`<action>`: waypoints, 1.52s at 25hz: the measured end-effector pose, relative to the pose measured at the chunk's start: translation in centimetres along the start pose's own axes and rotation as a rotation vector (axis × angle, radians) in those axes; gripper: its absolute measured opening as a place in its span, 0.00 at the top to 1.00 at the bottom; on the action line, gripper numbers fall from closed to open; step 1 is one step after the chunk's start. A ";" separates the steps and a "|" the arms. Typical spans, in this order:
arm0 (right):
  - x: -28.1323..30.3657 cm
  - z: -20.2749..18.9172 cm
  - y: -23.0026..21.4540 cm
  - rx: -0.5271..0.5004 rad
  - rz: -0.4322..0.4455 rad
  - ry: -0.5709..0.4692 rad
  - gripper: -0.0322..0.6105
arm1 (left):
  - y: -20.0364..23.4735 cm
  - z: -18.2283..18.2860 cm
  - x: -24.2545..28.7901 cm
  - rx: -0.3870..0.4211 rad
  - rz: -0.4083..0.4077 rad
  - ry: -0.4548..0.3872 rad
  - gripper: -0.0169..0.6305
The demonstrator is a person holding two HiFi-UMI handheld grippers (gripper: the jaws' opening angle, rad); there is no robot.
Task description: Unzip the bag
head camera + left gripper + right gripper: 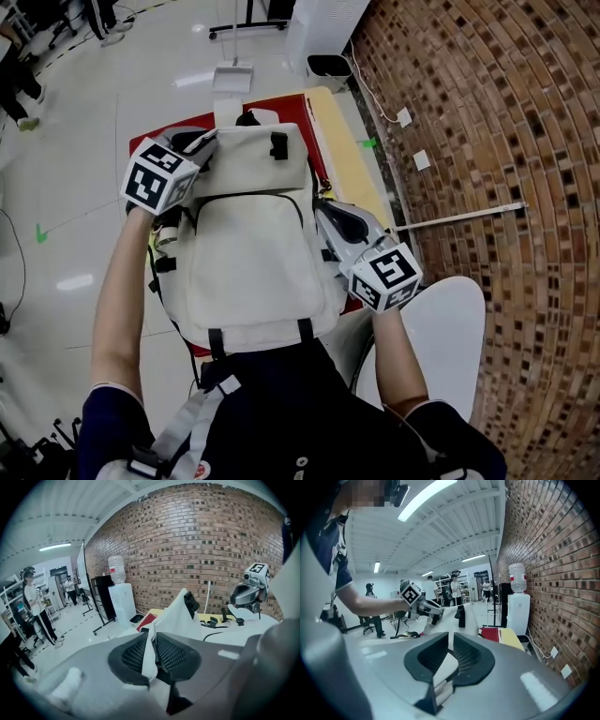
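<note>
A cream backpack (248,262) lies front up on the table, its dark front zipper line (248,195) running across the pocket. My left gripper (204,145) sits at the bag's upper left corner. In the left gripper view it (152,651) is shut on a thin fold of the bag's cream fabric (151,644). My right gripper (323,208) is at the bag's right edge. In the right gripper view it (450,656) is shut on a strip of cream bag material (446,663). I cannot tell whether a zipper pull is in either grip.
Under the bag is a red table top (291,105) with a yellow board (347,159) at its right edge. A white round seat (450,328) stands near my right arm. A brick wall (487,141) runs along the right. A water dispenser (119,597) stands against that wall.
</note>
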State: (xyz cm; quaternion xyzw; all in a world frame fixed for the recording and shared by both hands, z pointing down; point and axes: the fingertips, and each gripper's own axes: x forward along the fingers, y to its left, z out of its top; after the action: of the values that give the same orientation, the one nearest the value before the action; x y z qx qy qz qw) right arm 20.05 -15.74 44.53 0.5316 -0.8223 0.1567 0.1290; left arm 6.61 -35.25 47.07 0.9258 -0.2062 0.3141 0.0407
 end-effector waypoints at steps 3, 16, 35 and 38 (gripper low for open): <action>0.5 -0.6 0.1 0.007 0.009 0.022 0.89 | 2.3 -0.8 2.1 -0.025 0.046 0.017 0.88; 8.2 -1.3 6.1 -0.106 0.216 0.154 0.88 | 8.7 -6.1 6.5 -0.134 0.156 0.066 0.70; 20.6 -7.2 17.3 -0.168 0.641 0.645 0.57 | -0.4 -12.4 -10.8 -0.257 0.119 -0.052 0.69; 21.4 -7.8 17.3 -0.191 0.621 0.709 0.66 | -5.0 -13.9 -11.1 -0.236 0.006 0.001 0.69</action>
State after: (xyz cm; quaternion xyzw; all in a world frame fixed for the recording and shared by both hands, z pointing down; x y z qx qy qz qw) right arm -4.04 -23.80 57.68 0.1602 -0.8582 0.2831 0.3970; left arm -7.19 -23.85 51.83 0.9137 -0.2448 0.2883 0.1487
